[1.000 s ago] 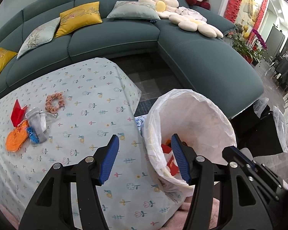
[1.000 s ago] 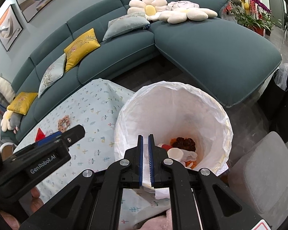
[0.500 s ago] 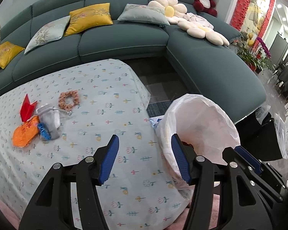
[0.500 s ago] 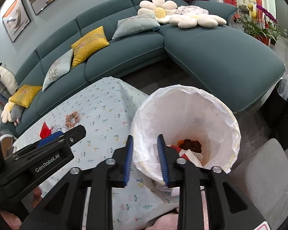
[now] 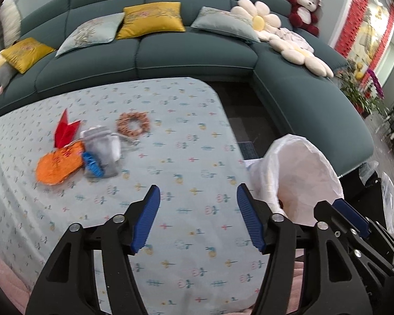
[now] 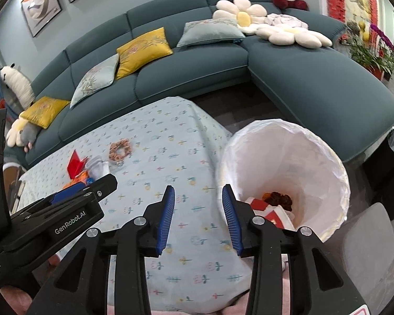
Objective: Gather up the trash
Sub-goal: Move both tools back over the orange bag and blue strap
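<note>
With both empty, the left gripper standing wide and the right gripper just opening partway beside the white-lined trash bin, the person is seemingly heading for the far-left pile: orange crumpled wrapper, red folded paper.

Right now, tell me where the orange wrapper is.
In the left wrist view, the orange wrapper lies at the table's left, beside the blue clip, just below the red paper.

Surface covered by pale blue flower-print cloth. Cluster at 9 o'clock: orange wrapper, red folded paper at its 12, grey pouch at its 3, blue piece between them. Scrunchie at the pouch's 1 o'clock, near.
</note>
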Motion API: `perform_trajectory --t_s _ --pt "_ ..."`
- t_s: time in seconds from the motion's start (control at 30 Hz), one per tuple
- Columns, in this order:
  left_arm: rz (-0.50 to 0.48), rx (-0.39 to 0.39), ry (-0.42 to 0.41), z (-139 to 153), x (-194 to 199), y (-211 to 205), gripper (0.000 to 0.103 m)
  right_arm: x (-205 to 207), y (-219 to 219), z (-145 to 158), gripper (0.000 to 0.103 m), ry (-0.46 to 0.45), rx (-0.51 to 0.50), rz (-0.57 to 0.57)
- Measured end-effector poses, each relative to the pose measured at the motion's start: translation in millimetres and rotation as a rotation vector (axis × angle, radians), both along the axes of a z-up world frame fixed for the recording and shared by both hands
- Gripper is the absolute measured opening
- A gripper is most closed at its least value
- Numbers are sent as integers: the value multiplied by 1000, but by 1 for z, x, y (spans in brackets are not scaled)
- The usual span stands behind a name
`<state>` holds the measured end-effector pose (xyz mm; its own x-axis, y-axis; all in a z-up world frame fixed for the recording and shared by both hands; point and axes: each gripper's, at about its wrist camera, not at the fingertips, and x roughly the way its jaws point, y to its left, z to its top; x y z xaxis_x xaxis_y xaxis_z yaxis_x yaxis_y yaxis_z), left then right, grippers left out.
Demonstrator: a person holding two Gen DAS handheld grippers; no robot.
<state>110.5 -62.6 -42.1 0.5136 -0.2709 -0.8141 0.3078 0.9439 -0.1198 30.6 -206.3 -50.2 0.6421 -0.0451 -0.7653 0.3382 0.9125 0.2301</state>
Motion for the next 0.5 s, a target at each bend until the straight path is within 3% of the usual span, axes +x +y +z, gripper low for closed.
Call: perform_trajectory --t_s 0.5 --pt "173 -16 47 -18 19 103 62 33 78 -2 37 28 -27 135"
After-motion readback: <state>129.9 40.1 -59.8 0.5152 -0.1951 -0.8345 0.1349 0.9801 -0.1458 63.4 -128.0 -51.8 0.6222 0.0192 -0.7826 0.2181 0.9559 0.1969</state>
